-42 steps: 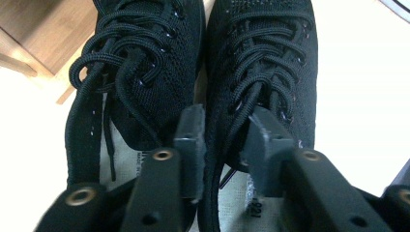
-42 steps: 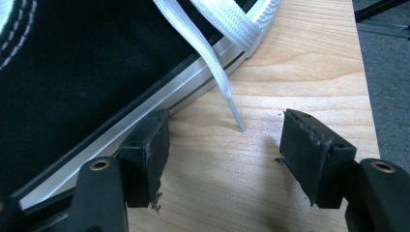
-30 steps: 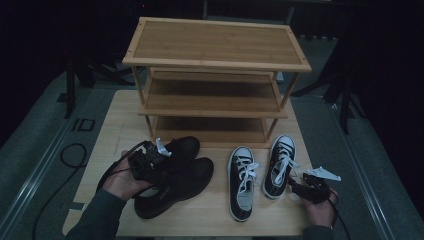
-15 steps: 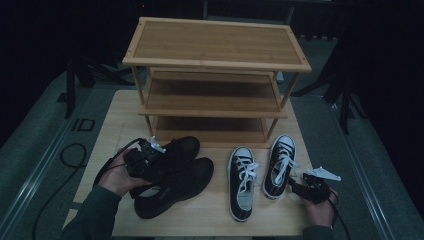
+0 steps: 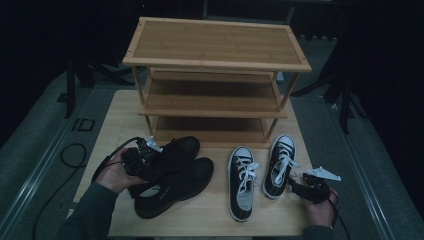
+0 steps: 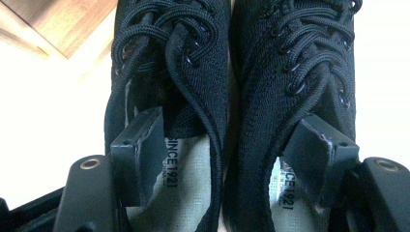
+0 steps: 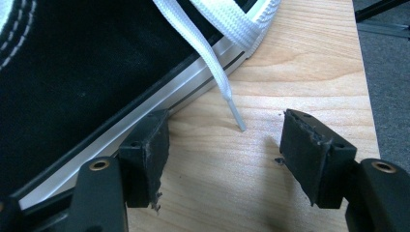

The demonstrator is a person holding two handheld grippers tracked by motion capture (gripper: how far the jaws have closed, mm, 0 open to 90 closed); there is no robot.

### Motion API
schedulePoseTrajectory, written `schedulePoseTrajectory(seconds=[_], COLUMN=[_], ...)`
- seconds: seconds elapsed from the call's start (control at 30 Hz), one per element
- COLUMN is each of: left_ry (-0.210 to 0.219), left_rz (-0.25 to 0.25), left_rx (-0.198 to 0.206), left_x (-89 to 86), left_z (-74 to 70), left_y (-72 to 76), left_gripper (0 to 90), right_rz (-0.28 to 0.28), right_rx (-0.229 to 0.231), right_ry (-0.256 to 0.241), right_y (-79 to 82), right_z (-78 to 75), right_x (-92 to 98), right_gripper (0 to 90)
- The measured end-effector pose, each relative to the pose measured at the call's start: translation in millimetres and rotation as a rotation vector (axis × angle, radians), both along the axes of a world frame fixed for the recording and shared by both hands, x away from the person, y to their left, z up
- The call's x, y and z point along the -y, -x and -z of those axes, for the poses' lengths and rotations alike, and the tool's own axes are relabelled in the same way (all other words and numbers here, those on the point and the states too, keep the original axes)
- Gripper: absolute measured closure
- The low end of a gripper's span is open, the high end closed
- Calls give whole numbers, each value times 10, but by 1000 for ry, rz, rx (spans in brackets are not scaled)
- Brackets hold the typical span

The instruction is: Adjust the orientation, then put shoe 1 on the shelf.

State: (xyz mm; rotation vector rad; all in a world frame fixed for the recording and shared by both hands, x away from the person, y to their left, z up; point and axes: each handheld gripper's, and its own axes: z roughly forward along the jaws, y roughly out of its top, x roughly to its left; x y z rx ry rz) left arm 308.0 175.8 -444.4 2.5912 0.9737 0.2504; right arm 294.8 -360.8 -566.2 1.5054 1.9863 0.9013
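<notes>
The pair of black knit lace-up shoes (image 6: pixel 232 72) lies on the wooden bench (image 5: pixel 120 125). The left tool (image 6: pixel 232 145) is held wide, one jaw inside each shoe opening; probably their inner walls are pinched together next. The right tool (image 7: pixel 225 145) is kept open beside the black canvas sneaker (image 7: pixel 72 63).

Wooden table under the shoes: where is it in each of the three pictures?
High view: wooden table, middle, under black shoes and sneaker.
Left gripper view: pale glare beside the black shoes.
Right gripper view: light wood right of the sneaker.
Shared landmark: the shoes lying on it.
</notes>
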Motion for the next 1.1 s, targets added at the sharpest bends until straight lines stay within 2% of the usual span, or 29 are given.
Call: schedulePoseTrajectory(seconds=[0.57,0.87,1.1], left_ry=[-15,4,-4], left_rz=[21,33,42], left_rx=[-38,-69,-74], left_x=[-15,-22,-5], left_z=[118,142,174], left_y=[-42,-77,-79], left_gripper=[339,386,392], right_rz=[0,-1,-1], right_rx=[0,0,0], right_ry=[-1,-1,-1], right_y=[0,0,0], right_z=[0,0,0], right_x=[1,1,1], right_gripper=[343,343,343])
